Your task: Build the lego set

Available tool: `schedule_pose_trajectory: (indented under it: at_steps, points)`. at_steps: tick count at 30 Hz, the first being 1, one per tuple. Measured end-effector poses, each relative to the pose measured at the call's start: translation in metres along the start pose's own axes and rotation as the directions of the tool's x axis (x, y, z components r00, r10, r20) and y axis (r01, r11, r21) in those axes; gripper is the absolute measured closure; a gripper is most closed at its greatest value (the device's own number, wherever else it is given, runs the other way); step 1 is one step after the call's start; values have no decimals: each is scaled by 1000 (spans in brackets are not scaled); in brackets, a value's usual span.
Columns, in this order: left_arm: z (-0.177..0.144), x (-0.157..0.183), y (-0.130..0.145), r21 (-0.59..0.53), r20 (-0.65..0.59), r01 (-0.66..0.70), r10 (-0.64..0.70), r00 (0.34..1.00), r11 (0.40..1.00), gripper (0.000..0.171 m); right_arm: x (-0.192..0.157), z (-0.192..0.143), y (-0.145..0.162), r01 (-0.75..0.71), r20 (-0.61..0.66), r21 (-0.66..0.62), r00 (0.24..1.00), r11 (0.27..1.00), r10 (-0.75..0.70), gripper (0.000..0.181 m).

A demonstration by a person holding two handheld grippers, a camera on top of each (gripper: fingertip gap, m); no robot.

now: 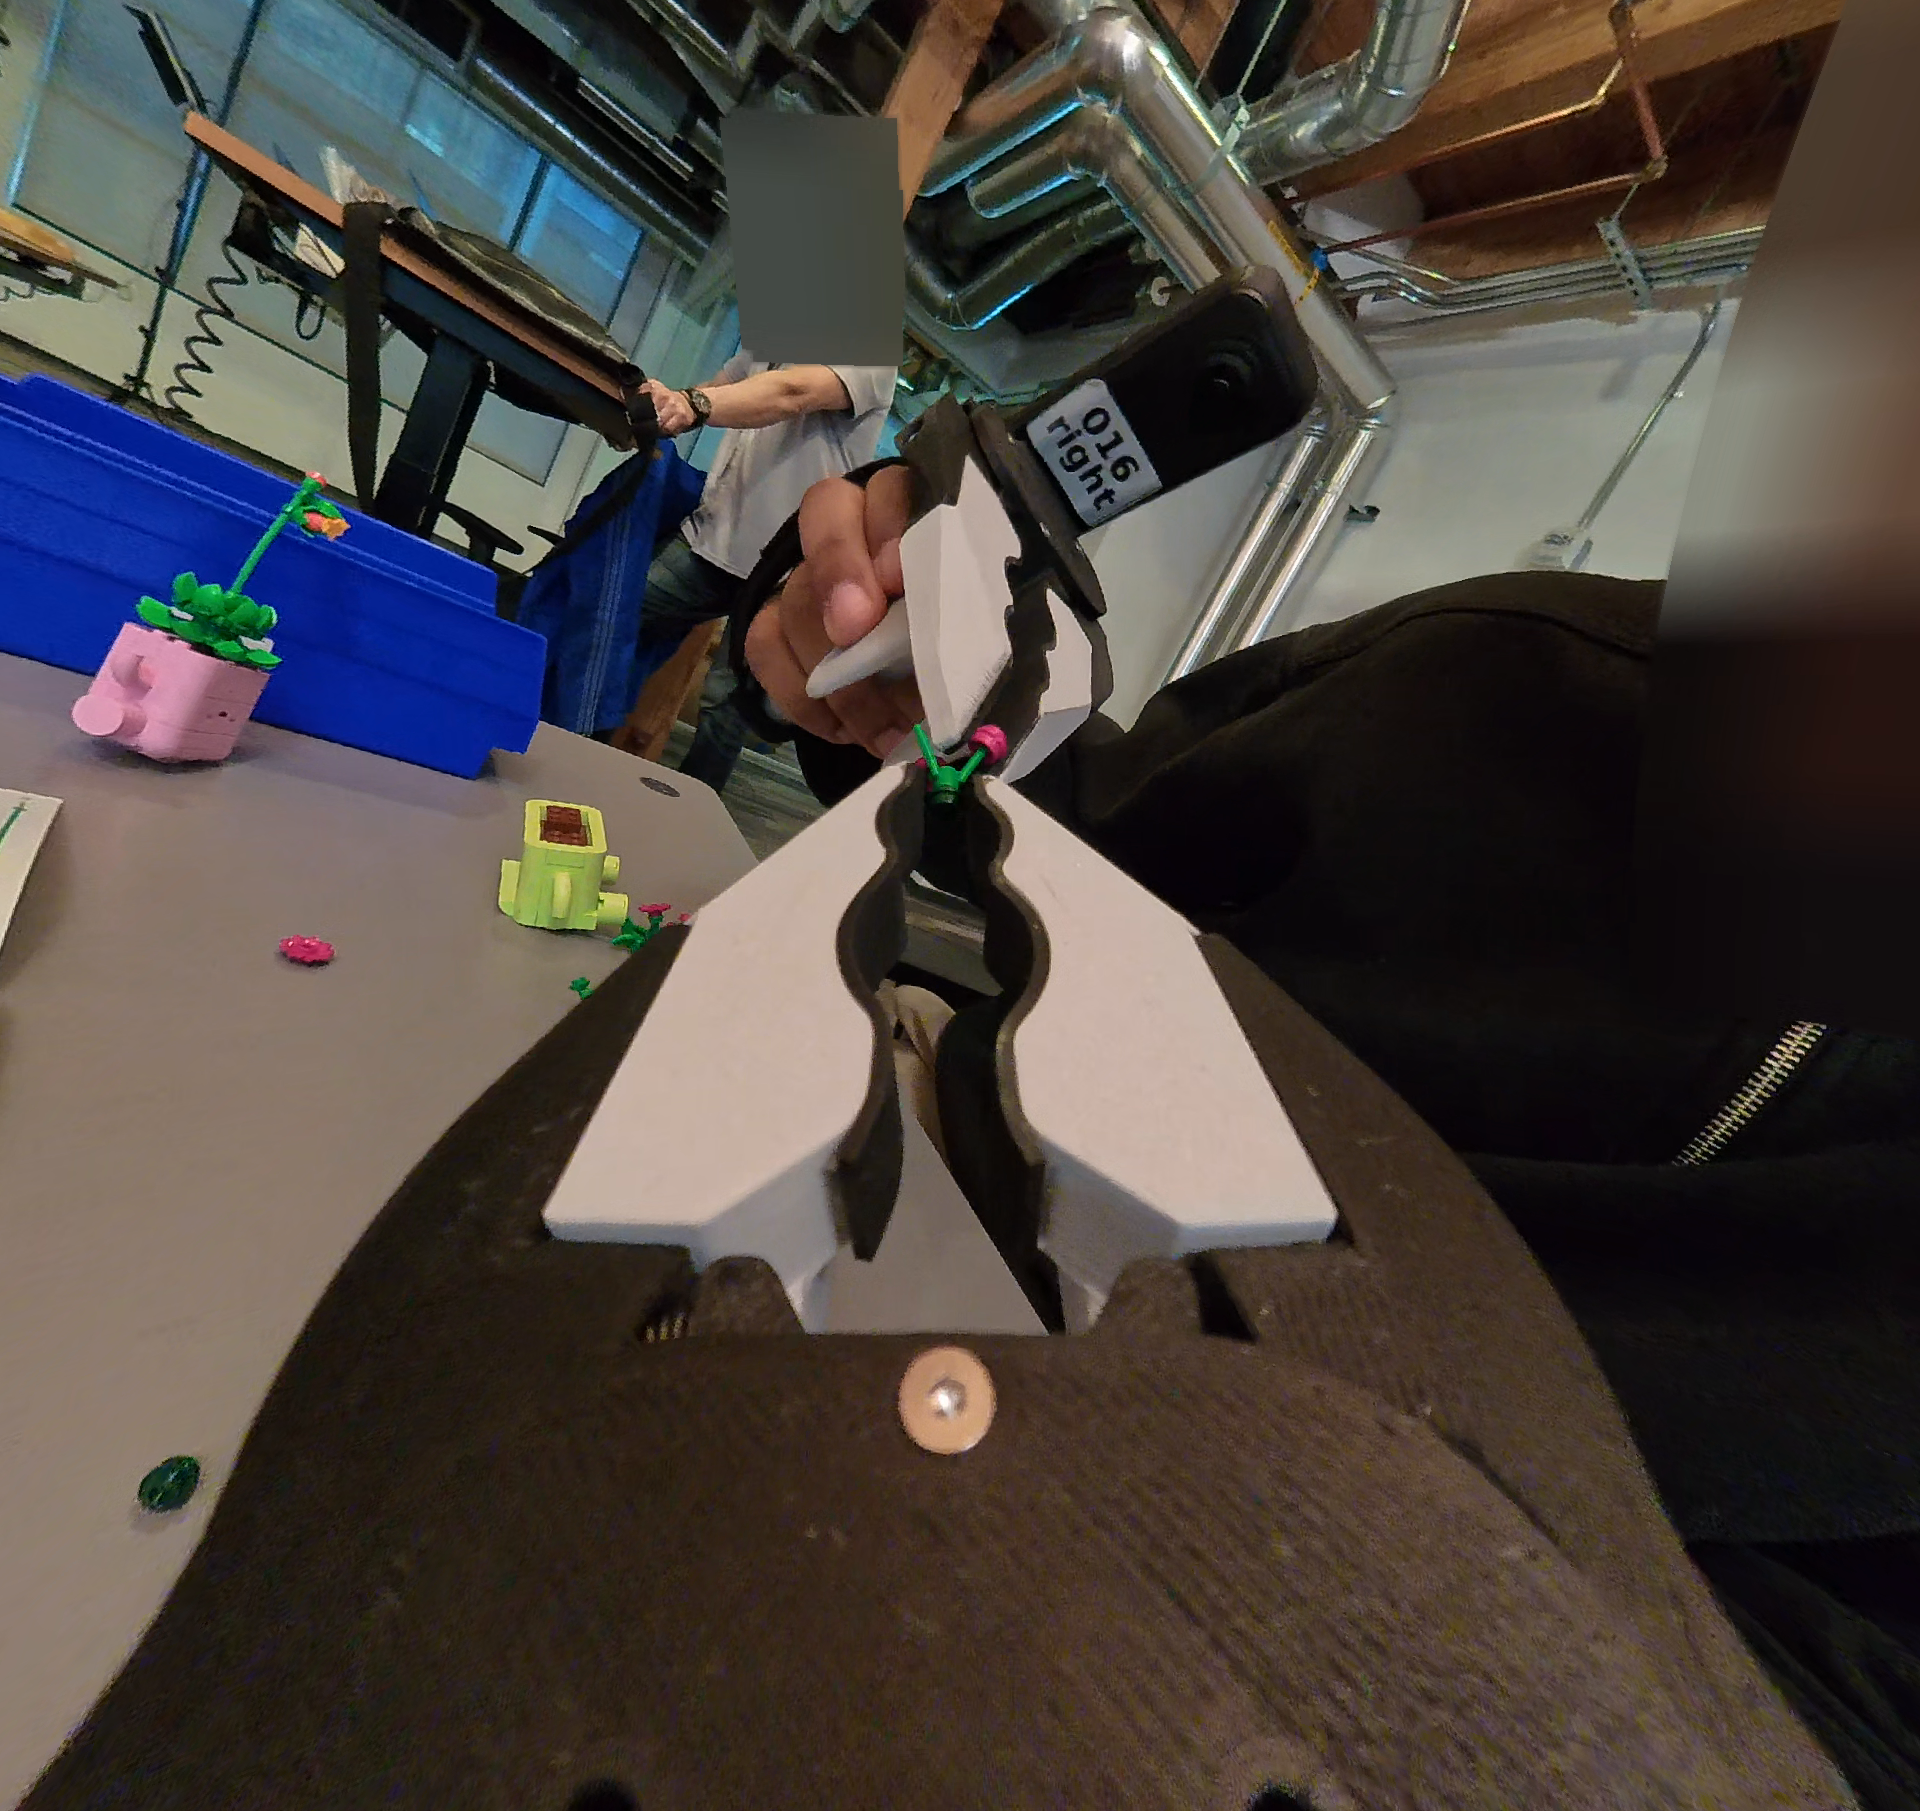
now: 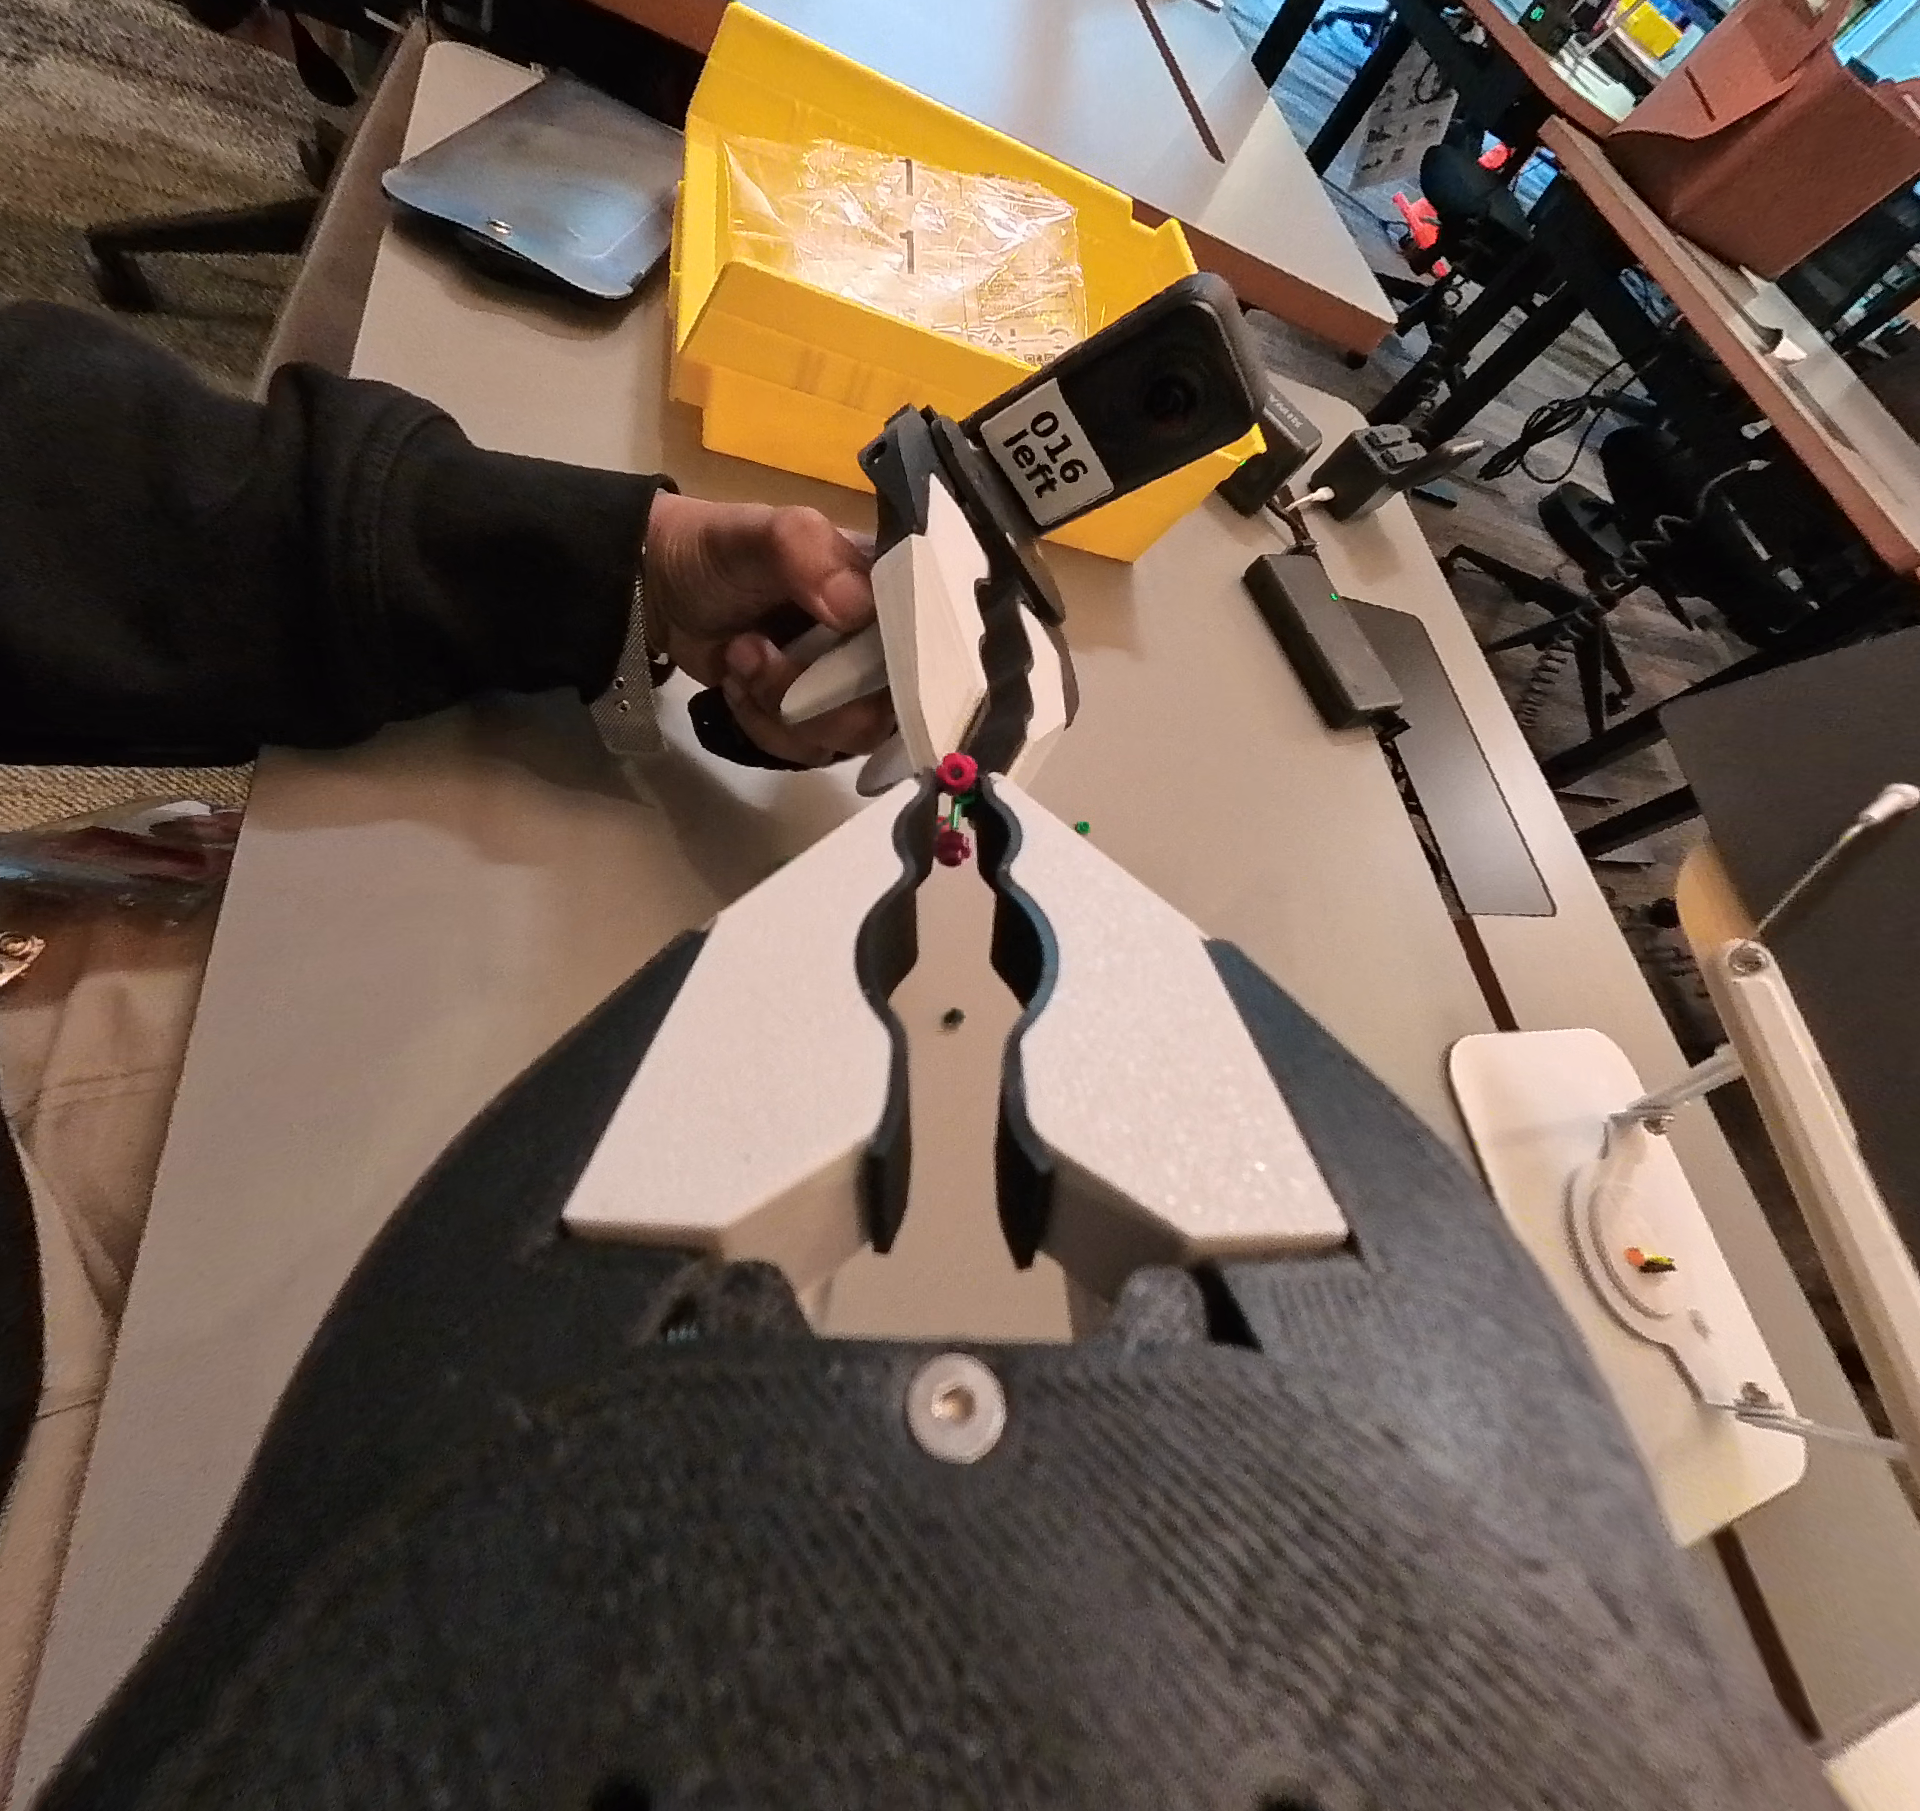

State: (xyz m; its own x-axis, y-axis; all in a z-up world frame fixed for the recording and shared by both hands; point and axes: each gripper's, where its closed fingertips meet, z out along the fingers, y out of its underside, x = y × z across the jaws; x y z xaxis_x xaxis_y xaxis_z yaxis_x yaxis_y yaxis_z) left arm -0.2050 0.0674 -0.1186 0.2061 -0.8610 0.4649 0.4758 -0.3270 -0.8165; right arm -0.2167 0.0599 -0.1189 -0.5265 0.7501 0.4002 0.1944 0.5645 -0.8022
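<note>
A small green flower stem [image 1: 948, 776] with pink blossoms [image 1: 992, 741] is held in the air between both grippers, which meet tip to tip. My left gripper [image 1: 940, 790] is shut on the stem's base. My right gripper [image 2: 954, 811] is closed narrowly around the same stem [image 2: 961, 811], with one pink blossom [image 2: 951, 845] between its fingers and another [image 2: 956, 772] at the left gripper's tip. On the grey table [image 1: 208, 1138] stand a pink pot with a green plant [image 1: 171, 696] and a lime green pot [image 1: 556, 868].
A loose pink flower [image 1: 307, 949], a dark green round piece [image 1: 168, 1481] and small flower stems [image 1: 649, 920] lie on the table. A blue bin [image 1: 260, 566] stands behind. A yellow bin [image 2: 883, 307] with plastic bags and a black adapter [image 2: 1325, 639] are in the right wrist view. A person stands farther back. The dark green round piece [image 1: 168, 1481] is about 20 cm from both grippers' fingertips.
</note>
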Motion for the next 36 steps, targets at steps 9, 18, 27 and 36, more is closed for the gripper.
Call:
schedule_pose_trajectory:
  at_steps: [9, 18, 27, 36]
  points:
    - [0, -2, 2, -8, 6, 14, -14, 1000, 1000, 161, -1, -7, 2, -73, 8, 37, 997, 997, 73, 176]
    - [0, -2, 1, -7, 19, -2, 2, 1000, 1000, 168, -1, -7, 5, -70, -2, 30, 998, 997, 70, 176]
    - [-4, -2, -4, 23, 14, 3, -4, 1000, 1000, 168, 5, -9, 4, -13, -71, 28, 997, 1000, 15, 163]
    - [1, 0, 1, -1, -16, 31, -31, 999, 1000, 168, 3, -4, 7, 117, -102, -40, 987, 992, -120, 168]
